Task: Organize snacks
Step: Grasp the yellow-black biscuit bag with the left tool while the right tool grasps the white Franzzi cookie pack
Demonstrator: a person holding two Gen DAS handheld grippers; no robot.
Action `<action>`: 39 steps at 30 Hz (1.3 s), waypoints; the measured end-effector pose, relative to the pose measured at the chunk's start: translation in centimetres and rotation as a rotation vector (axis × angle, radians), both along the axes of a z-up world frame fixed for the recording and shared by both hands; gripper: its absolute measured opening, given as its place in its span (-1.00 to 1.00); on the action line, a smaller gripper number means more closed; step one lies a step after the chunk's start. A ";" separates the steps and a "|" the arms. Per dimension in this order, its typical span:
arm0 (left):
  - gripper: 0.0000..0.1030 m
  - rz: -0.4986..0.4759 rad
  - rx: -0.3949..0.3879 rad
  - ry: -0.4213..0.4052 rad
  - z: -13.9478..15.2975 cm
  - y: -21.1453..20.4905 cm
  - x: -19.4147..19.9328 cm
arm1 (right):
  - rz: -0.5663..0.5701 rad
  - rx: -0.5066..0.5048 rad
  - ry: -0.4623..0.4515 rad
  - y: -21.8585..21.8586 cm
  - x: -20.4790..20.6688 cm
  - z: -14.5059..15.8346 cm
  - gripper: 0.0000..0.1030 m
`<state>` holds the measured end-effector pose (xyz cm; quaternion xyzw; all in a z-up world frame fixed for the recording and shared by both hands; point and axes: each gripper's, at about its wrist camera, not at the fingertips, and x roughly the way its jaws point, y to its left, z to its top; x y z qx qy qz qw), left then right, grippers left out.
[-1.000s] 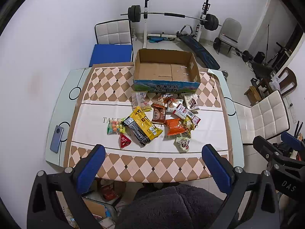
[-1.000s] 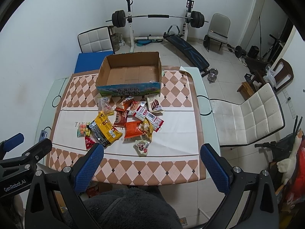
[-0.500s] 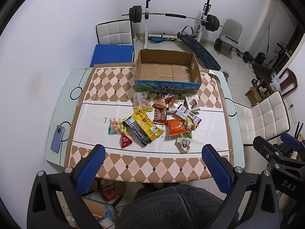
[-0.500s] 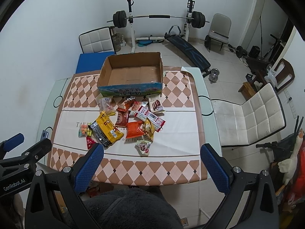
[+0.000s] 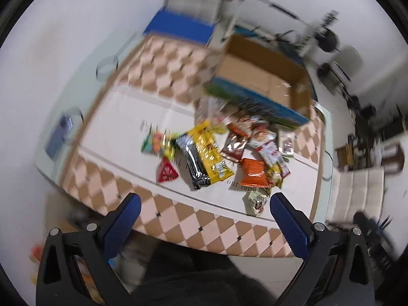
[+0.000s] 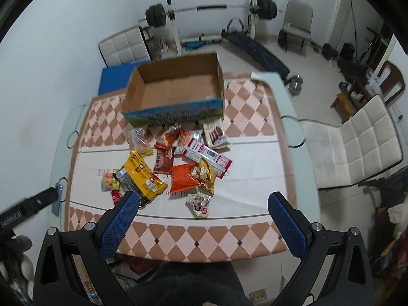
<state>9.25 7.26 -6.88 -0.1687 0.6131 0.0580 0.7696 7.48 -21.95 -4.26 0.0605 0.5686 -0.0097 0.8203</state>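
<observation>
Both tongs are spread wide and hold nothing. Left tongs [image 5: 202, 205] hang above the near edge of the desk [image 5: 178, 224], and that picture is blurry. Ahead of them, from left to right, lie a small red pack [image 5: 167, 172], a big yellow bag [image 5: 207, 153] and an orange bag [image 5: 252, 173]. Right tongs [image 6: 202, 204] hang over the same near edge. Just ahead of them sits a small pale pack [image 6: 199, 205], with the snack pile past it. Farther ahead stands the open cardboard box [image 6: 176, 89], with no snacks in it
</observation>
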 end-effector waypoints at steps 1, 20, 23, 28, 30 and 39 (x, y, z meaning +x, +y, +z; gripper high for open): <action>1.00 0.042 -0.034 0.042 -2.1 1.0 1.4 | 0.004 0.001 0.013 0.3 0.9 -1.1 1.00; 1.00 0.251 -0.204 0.421 -29.1 -0.3 9.6 | 0.052 0.102 0.366 1.0 12.4 -25.2 1.00; 0.76 0.248 -0.172 0.433 -30.3 -1.1 9.8 | 0.049 0.122 0.392 1.0 13.1 -26.6 1.00; 0.67 0.140 -0.059 0.389 -30.4 -3.0 8.7 | 0.057 0.151 0.410 0.5 13.3 -27.1 0.99; 0.67 0.053 0.014 0.377 -30.0 -4.4 8.3 | 0.052 0.176 0.417 0.0 13.3 -27.1 0.98; 0.67 -0.391 0.299 0.312 -30.3 -11.2 3.6 | -0.022 0.265 0.411 -3.3 12.2 -26.7 0.98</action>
